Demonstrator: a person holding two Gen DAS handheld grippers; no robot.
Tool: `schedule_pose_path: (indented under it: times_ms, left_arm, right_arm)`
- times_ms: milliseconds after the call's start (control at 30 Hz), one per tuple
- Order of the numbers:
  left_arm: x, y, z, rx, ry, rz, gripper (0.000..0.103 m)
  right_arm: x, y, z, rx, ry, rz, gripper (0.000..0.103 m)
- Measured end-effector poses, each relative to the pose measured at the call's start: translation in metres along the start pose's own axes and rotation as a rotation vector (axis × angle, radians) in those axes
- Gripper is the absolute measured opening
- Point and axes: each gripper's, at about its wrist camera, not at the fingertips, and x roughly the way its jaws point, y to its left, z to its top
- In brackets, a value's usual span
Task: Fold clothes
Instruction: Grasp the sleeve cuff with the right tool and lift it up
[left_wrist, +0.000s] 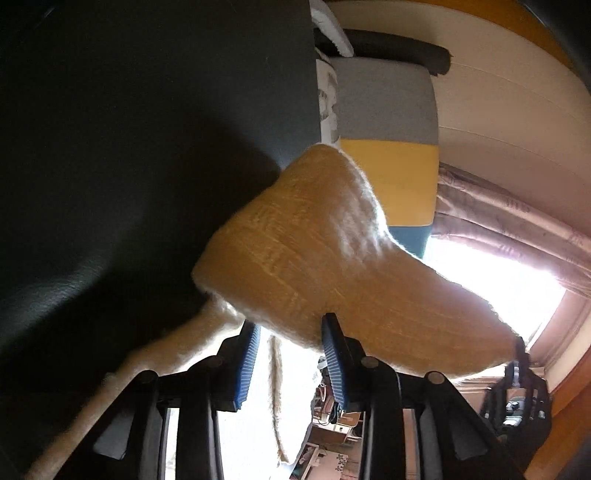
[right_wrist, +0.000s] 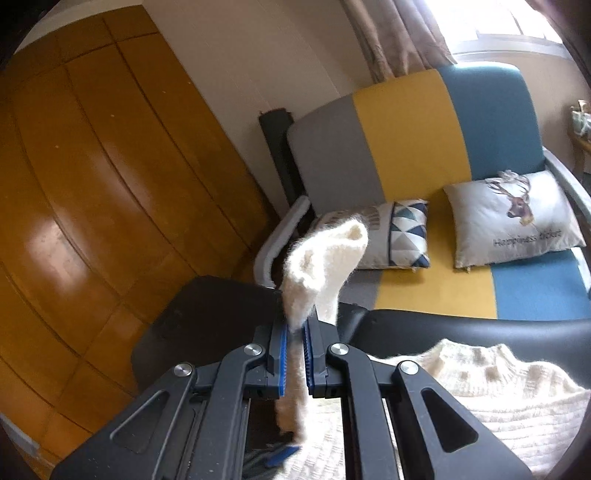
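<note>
In the left wrist view we see the left gripper (left_wrist: 291, 334) with its blue-padded fingers (left_wrist: 246, 363) standing apart. A fold of the cream knitted sweater (left_wrist: 332, 266) lies across the tip of the right-hand finger, and a thin strand of it hangs down through the gap. We cannot tell whether the fingers truly grip the knit. The sweater's long axis runs from the black worktop (left_wrist: 129, 147) down toward the bright window (left_wrist: 498, 280), its far end pinched by the right gripper (left_wrist: 519, 354). The view is rolled sideways, so the striped sofa (left_wrist: 388, 147) stands on end beyond the worktop's edge.

In the right wrist view, the right gripper (right_wrist: 294, 339) is level, pointing over the worktop (right_wrist: 207, 314) toward the sofa (right_wrist: 424, 140). Its fingers (right_wrist: 282, 354) are nearly closed on a narrow band of the sweater (right_wrist: 321, 266), which rises upright above them and curls over. More of the sweater lies heaped on the worktop, below the sofa's cushions (right_wrist: 513, 218).
</note>
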Motion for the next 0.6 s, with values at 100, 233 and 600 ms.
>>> schedule_pose_path:
  times_ms: [100, 233, 600]
  left_arm:
    - [0.003, 0.000, 0.005, -0.011, -0.017, 0.010, 0.036]
    - [0.005, 0.001, 0.013, -0.025, -0.041, 0.018, 0.036]
    - [-0.005, 0.005, 0.012, -0.002, 0.008, -0.011, 0.036]
  right_arm:
    - [-0.008, 0.007, 0.003, -0.019, -0.019, 0.008, 0.008]
    - [-0.024, -0.003, 0.006, -0.004, -0.058, 0.011, 0.008]
    - [-0.043, -0.045, 0.001, 0.057, -0.066, -0.040, 0.008]
